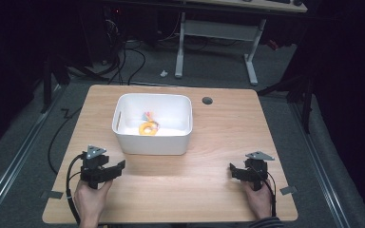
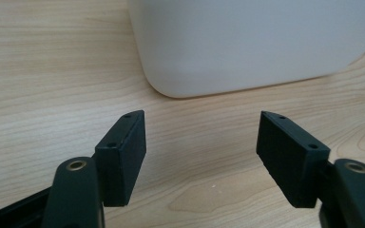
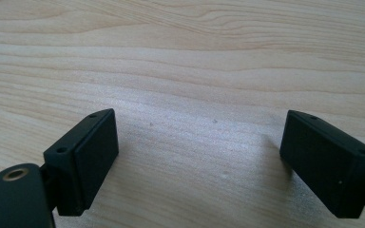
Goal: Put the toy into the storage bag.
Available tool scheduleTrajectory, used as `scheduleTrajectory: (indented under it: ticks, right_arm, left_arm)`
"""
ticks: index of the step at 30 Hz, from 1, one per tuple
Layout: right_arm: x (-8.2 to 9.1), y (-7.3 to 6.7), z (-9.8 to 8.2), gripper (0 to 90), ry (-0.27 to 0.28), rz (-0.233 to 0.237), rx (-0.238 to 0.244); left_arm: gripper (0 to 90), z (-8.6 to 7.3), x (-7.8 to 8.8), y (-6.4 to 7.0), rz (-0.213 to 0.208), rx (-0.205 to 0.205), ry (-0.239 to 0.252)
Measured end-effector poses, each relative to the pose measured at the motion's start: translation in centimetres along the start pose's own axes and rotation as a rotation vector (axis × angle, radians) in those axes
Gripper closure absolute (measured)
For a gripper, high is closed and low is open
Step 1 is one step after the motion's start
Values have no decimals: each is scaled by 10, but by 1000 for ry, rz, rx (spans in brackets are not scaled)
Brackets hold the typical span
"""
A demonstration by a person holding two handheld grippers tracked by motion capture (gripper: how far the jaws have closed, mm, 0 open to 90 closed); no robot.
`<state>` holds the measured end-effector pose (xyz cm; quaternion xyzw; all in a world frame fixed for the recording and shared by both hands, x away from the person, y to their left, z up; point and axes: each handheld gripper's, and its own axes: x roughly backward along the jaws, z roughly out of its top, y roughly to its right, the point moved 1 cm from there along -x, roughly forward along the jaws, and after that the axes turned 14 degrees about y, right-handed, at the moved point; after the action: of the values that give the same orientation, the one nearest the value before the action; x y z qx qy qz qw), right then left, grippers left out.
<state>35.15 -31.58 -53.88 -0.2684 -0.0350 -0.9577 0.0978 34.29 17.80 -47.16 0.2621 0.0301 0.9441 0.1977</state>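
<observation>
both grippers rest empty near the worktop's front edge, the left gripper (image 1: 116,167) and right gripper (image 1: 234,169) with jaws spread apart. the white bin (image 1: 123,137) sits toward the back-left, holding a yellow ring toy (image 1: 148,128), likely already dropped in.

Black two-jaw left gripper (image 1: 116,167) and right gripper (image 1: 233,169), each topped by a grey three-cornered plate. Flat rectangular pads (image 2: 128,156) with small screw holes; brass-ringed pivots behind. Black cable looping from each; striped sleeve cuff (image 1: 266,222) at right.
</observation>
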Motion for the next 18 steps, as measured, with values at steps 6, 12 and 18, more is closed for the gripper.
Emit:
scheduleTrajectory:
  ticks: [6,12,18]
  right_arm:
    - [0,0,0,122,0,0,0]
    - [0,0,0,122,0,0,0]
    - [0,0,0,122,1,0,0]
  left_arm:
    - [325,-10,-12,2,0,-3,-30]
    - [325,-18,-20,6,7,-16,-40]
    - [325,-26,-28,10,6,-25,-46]
